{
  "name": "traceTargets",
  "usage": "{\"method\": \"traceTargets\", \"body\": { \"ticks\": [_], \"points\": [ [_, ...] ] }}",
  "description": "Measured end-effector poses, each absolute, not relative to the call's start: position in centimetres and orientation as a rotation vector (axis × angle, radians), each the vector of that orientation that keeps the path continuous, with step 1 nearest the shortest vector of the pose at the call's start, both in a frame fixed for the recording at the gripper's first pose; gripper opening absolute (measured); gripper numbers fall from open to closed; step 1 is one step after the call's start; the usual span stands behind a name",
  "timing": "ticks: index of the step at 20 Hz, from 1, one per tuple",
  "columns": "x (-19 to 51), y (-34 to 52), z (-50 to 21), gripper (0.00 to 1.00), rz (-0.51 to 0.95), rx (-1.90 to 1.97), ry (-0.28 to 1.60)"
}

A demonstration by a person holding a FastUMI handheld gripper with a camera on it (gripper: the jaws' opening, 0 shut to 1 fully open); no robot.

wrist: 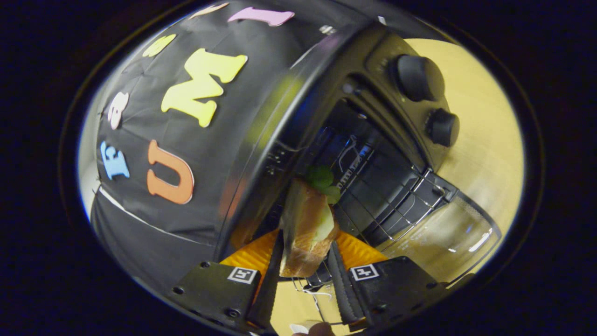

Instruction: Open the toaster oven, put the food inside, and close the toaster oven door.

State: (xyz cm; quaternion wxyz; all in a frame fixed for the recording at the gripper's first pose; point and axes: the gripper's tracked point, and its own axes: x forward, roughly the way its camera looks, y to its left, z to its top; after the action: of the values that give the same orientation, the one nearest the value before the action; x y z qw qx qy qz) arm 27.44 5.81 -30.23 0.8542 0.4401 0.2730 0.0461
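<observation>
Sandwich (305, 228) is clamped between both fingers of the tongs (305, 268), long axis running forward along them, leafy green end pointed into the toaster oven (368, 140). Oven door (447, 242) is seen dropped open over the wooden counter (485, 140); wire rack (401, 205) lies just beyond the sandwich.

Warm light, door glare, fisheye warping

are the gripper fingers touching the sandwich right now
Touching. In the gripper view the sandwich sits clamped between the gripper fingers, both pressing its sides with no gap, held at the open toaster oven.
</observation>
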Motion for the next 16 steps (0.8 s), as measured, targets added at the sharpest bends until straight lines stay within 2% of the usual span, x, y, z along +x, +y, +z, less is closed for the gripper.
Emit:
{"method": "traceTargets", "body": {
  "ticks": [2,5,11,16],
  "points": [
    [27.0,5.6,-30.6,0.71,0.098,0.804,0.612],
    [25.5,5.3,-30.8,0.91,0.093,0.649,0.65],
    [22.5,5.2,-30.8,0.96,0.109,0.403,0.717],
    [18.7,4.9,-28.4,0.96,0.153,0.271,0.709]
  ]
}}
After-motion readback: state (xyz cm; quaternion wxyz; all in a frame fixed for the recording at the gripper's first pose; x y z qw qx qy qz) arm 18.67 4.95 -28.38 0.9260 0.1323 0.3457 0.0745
